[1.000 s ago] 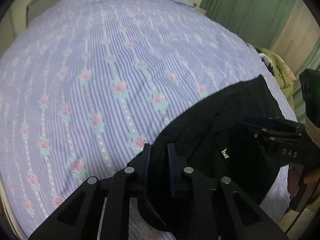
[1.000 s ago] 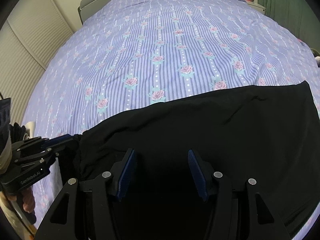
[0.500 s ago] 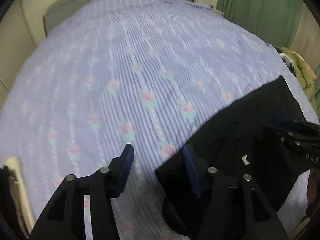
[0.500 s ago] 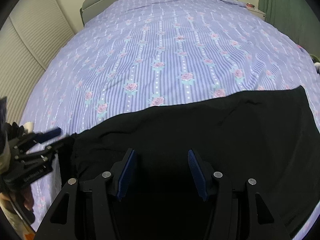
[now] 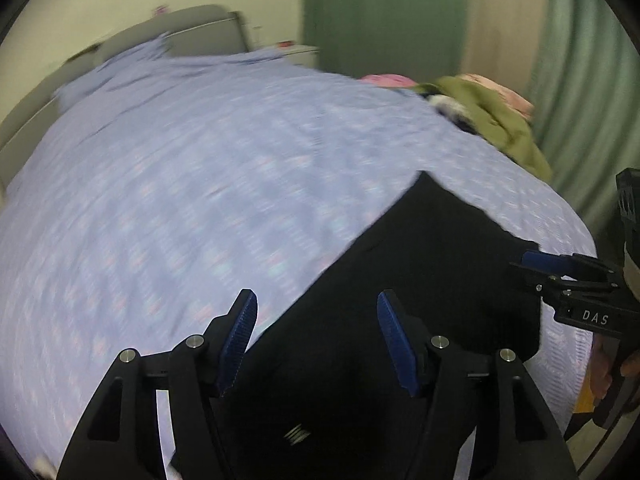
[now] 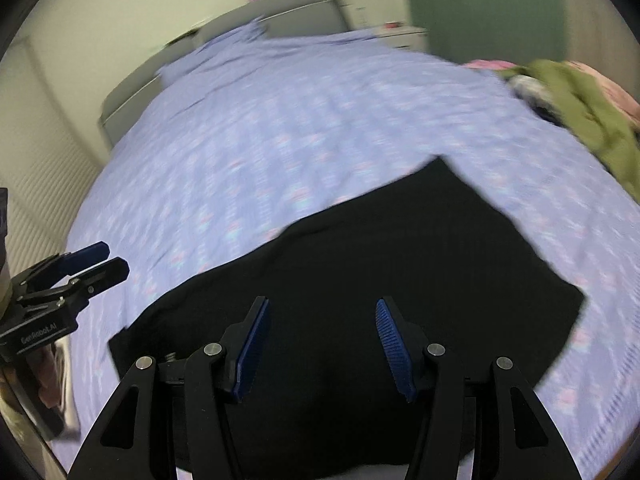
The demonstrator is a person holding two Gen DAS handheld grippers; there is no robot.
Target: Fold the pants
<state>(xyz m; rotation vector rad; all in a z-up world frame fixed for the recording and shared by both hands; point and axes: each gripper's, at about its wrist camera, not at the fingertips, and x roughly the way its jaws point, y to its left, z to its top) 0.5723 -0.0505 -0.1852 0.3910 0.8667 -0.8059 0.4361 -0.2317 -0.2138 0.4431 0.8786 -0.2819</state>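
The black pants (image 5: pixel 420 264) lie flat on the lilac flowered bedspread (image 5: pixel 200 168) near its front edge; they also show in the right wrist view (image 6: pixel 380 252). My left gripper (image 5: pixel 316 332) is open and empty above the pants' left end. My right gripper (image 6: pixel 320 344) is open and empty above the pants' near edge. Each gripper shows in the other's view: the right at the right edge (image 5: pixel 560 276), the left at the left edge (image 6: pixel 80 268). Both views are blurred by motion.
A heap of olive and pink clothes (image 6: pixel 576 100) lies at the bed's right edge, also in the left wrist view (image 5: pixel 492 116). Grey headboard (image 6: pixel 248 20) at the far end, green curtain (image 5: pixel 380 12) behind right, slatted wall (image 6: pixel 36 184) on the left.
My left gripper let go of the pants' edge and opened wide. Both grippers have lifted and tilted up, so more of the room shows. The pants now lie flat.
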